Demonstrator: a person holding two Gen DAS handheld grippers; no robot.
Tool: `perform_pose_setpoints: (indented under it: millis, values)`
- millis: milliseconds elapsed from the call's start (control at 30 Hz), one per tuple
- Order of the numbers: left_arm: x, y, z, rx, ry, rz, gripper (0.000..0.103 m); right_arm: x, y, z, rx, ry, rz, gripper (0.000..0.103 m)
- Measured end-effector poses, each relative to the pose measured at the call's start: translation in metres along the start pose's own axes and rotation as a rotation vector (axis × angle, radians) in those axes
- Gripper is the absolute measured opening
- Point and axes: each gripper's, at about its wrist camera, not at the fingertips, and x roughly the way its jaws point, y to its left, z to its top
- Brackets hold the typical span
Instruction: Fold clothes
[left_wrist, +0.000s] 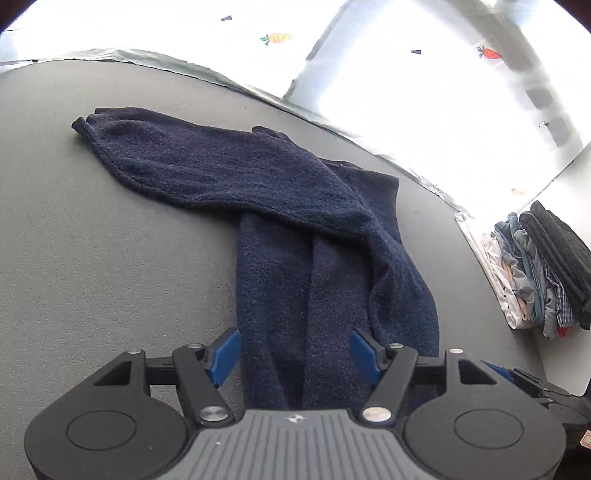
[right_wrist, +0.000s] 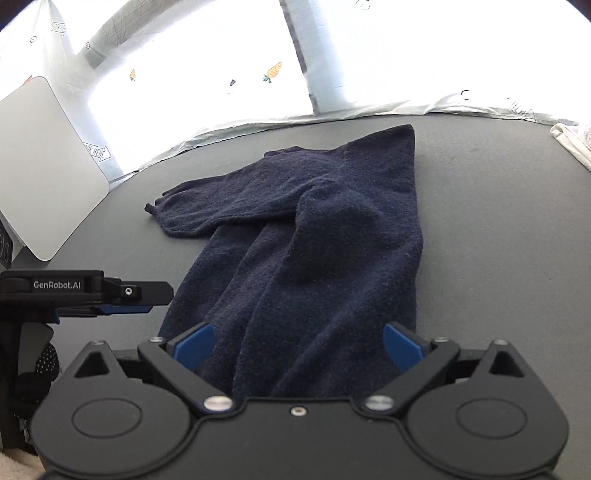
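Note:
A dark navy knit sweater (left_wrist: 295, 206) lies on the grey table (left_wrist: 110, 240), folded into a long strip that runs toward me, with one sleeve (left_wrist: 155, 147) laid across to the left. My left gripper (left_wrist: 295, 354) hovers over the sweater's near end, open, its blue pads (left_wrist: 225, 354) on either side of the cloth without pressing it. My right gripper (right_wrist: 298, 347) is also open, wide, over the same near edge of the sweater (right_wrist: 314, 240). In the right wrist view, the left gripper (right_wrist: 147, 301) shows side-on at the left.
A stack of folded clothes (left_wrist: 546, 273) sits at the table's right side. A pale flat board (right_wrist: 44, 166) leans at the left. A white cloth (right_wrist: 572, 140) lies at the far right edge. A bright carrot-print sheet (right_wrist: 273, 70) hangs behind the table.

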Motion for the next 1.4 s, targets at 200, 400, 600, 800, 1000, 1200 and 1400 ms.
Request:
perform_pose_setpoints:
  millis: [200,400,600,800,1000,1200,1400]
  values:
    - [0.014,0.029,0.028,-0.092,-0.037,0.164,0.071,0.029,-0.024,0.019,-0.016,-0.003,-0.238,0.103]
    - [0.031,0.063,0.073,-0.201,-0.118,0.264,0.071,0.066,-0.055,0.041,0.049,0.006,-0.332,0.103]
    - [0.054,0.100,0.124,-0.260,-0.179,0.348,0.071,0.094,-0.076,0.060,0.075,0.011,-0.376,0.103]
    - [0.082,0.132,0.166,-0.297,-0.205,0.427,0.071,0.109,-0.085,0.062,0.117,0.022,-0.362,0.103]
    - [0.095,0.152,0.177,-0.321,-0.247,0.412,0.041,0.109,-0.092,0.059,0.187,0.028,-0.334,0.103]
    - [0.085,0.147,0.173,-0.352,-0.289,0.275,0.008,0.107,-0.092,0.059,0.192,0.036,-0.333,0.103]
    - [0.073,0.077,0.179,-0.184,-0.309,0.029,0.008,0.105,-0.094,0.058,0.194,0.036,-0.322,0.103]
